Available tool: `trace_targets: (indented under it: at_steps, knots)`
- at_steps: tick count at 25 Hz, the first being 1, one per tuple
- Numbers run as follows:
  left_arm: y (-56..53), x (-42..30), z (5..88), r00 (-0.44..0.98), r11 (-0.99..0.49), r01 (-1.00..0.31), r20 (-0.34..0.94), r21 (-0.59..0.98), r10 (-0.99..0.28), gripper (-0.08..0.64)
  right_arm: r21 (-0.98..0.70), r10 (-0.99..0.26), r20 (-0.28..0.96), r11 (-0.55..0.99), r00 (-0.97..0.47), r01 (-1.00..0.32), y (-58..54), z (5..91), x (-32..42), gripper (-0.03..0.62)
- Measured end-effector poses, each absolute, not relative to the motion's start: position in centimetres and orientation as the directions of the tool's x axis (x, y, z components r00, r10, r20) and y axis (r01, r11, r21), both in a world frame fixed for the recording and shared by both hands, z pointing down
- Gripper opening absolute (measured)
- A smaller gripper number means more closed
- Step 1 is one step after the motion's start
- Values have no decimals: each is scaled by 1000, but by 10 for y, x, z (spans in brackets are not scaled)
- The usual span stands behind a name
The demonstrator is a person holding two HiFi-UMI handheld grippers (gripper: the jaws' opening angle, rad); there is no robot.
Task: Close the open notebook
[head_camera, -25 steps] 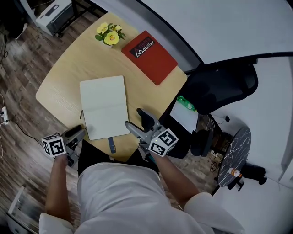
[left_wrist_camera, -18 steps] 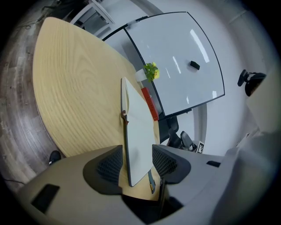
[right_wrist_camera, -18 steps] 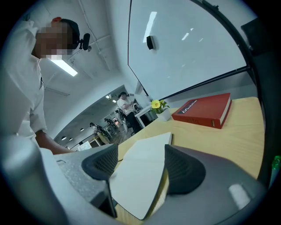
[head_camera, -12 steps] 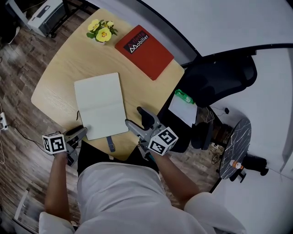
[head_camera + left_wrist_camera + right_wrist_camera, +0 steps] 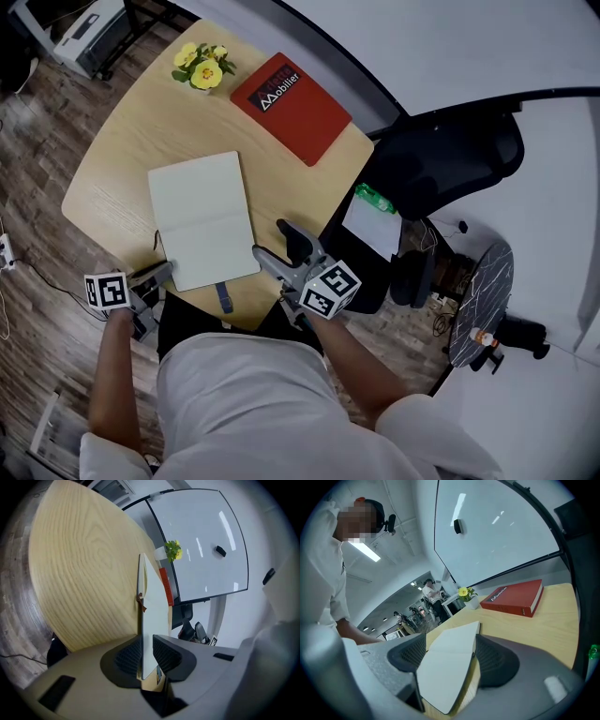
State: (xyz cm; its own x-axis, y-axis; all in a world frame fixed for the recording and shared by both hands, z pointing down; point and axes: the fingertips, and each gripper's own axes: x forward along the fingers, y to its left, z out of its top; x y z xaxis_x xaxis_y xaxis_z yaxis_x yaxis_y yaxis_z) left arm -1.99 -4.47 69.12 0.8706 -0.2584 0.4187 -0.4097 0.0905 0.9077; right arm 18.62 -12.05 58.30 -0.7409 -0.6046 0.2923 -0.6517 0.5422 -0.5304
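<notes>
The open notebook (image 5: 202, 220) lies white pages up on the wooden table (image 5: 112, 159), its near edge at the table's rim. My left gripper (image 5: 161, 272) is at its near left corner. In the left gripper view that corner (image 5: 152, 620) stands edge-on between the closing jaws of the left gripper (image 5: 146, 641), and both pads lie against it with no gap showing. My right gripper (image 5: 270, 239) sits at the near right corner. In the right gripper view its jaws (image 5: 450, 651) stand wide open, with the notebook's corner (image 5: 445, 667) between them, untouched.
A red book (image 5: 291, 94) and a pot of yellow flowers (image 5: 200, 64) sit at the table's far side. A black office chair (image 5: 450, 169), a green bottle (image 5: 375, 199) and a white sheet (image 5: 373, 230) are to the right. A grey strap (image 5: 223, 298) hangs below the notebook's near edge.
The left gripper's jaws have drawn together at the notebook's near left corner. The right gripper has kept its place. The head camera has shifted slightly.
</notes>
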Motion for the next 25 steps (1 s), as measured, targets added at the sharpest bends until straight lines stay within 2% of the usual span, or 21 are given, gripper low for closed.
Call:
trace_targets:
  at_steps: [5, 8, 11, 13, 16, 19, 22, 25]
  knots:
    - [-45, -22, 690, 869, 115, -386, 403, 915, -286, 44, -528, -606, 287, 545, -742, -651, -124, 581, 191, 334]
    - [-43, -30, 687, 855, 138, -415, 437, 899, -279, 31, -523, -598, 273, 565, -753, -638, -126, 576, 197, 334]
    - [-49, -18, 665, 892, 192, -257, 309, 947, -330, 32, -444, -555, 274, 651, -785, -615, -127, 567, 200, 334]
    - [-52, -16, 660, 901, 195, -209, 266, 958, -341, 32, -330, -496, 306, 745, -812, -580, -122, 560, 197, 334]
    - [-54, -19, 658, 909, 191, -180, 237, 965, -342, 32, -106, -358, 423, 893, -832, -438, -102, 553, 184, 334]
    - [-55, -20, 655, 912, 211, -143, 211, 967, -351, 32, 15, -241, 519, 962, -820, -273, -70, 556, 167, 334]
    - [-57, -20, 654, 915, 205, -142, 207, 968, -346, 34, 121, -170, 604, 985, -779, -121, -41, 571, 156, 334]
    - [-58, -20, 653, 917, 204, -138, 203, 969, -342, 34, 239, -174, 709, 971, -684, 1, -27, 596, 156, 334]
